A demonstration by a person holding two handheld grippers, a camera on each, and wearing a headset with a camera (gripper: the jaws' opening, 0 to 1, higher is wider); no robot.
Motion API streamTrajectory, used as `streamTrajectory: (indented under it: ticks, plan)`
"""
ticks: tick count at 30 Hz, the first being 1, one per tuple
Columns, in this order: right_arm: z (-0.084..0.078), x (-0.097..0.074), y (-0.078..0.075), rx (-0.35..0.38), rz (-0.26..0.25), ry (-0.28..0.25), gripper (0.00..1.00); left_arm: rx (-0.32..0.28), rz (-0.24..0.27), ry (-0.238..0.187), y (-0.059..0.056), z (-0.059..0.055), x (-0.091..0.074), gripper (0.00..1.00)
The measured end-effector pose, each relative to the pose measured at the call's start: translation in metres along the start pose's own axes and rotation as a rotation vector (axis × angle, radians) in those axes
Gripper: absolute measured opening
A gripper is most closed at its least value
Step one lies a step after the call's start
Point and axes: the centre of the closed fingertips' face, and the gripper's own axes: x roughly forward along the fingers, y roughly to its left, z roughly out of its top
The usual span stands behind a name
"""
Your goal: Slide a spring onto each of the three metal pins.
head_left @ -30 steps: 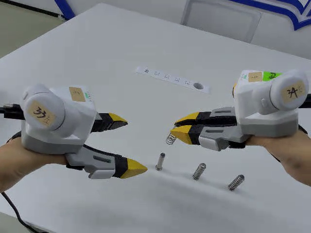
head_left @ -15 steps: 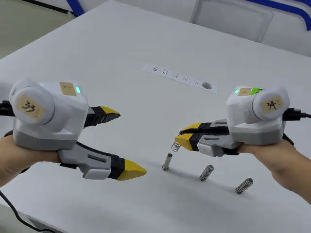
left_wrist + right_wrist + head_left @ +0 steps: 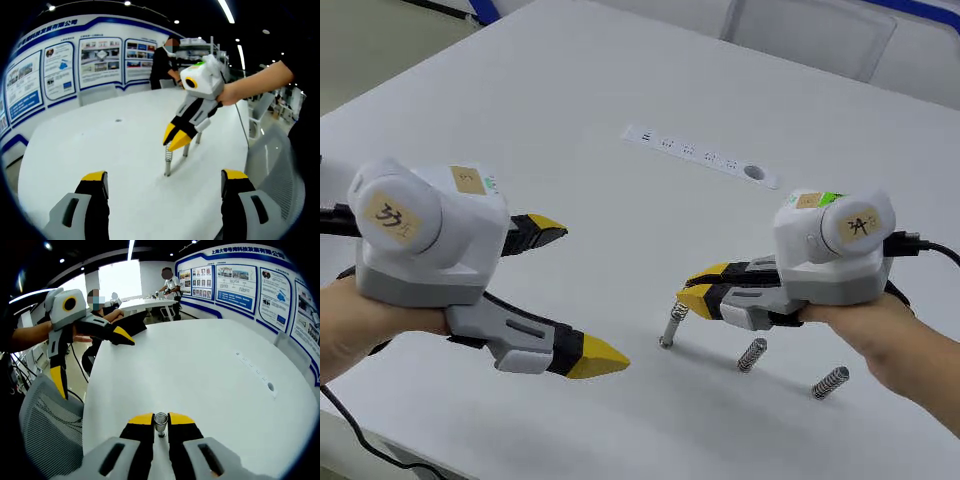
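Metal: three pins (image 3: 666, 332), two carrying springs (image 3: 752, 354), right gripper (image 3: 692, 292) pinching a third spring (image 3: 160, 423).

Your headset looks forward and down at the white table (image 3: 570, 130) from close above. The left gripper view faces the right gripper (image 3: 169, 142) from low over the tabletop. The right gripper view has the spring (image 3: 160, 423) right at its lens and the left gripper (image 3: 93, 363) off to one side. All three views share that spring.

The left gripper (image 3: 590, 293) and right gripper (image 3: 688, 290) were white and grey, with black jaws ending in yellow. The spring (image 3: 160, 424) and pin (image 3: 667, 333) were silver. The table (image 3: 570, 120) and strip (image 3: 700, 158) were plain white. The wall boards (image 3: 240, 287) were blue and white.
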Motion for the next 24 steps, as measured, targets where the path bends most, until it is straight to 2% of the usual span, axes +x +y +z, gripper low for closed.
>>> streamTrajectory:
  ticks: [8,16,24]
  plan:
    - [-0.009,0.007,0.001,-0.009,-0.002,0.023,0.11,-0.014,-0.005,0.030,-0.004,-0.012,0.001,0.93]
    - [-0.023,0.020,0.003,-0.043,-0.009,0.065,0.11,-0.017,-0.007,0.029,-0.004,-0.011,0.002,0.92]
    - [-0.038,0.031,0.003,-0.111,-0.039,0.114,0.11,-0.024,-0.004,0.030,-0.003,-0.012,0.001,0.92]
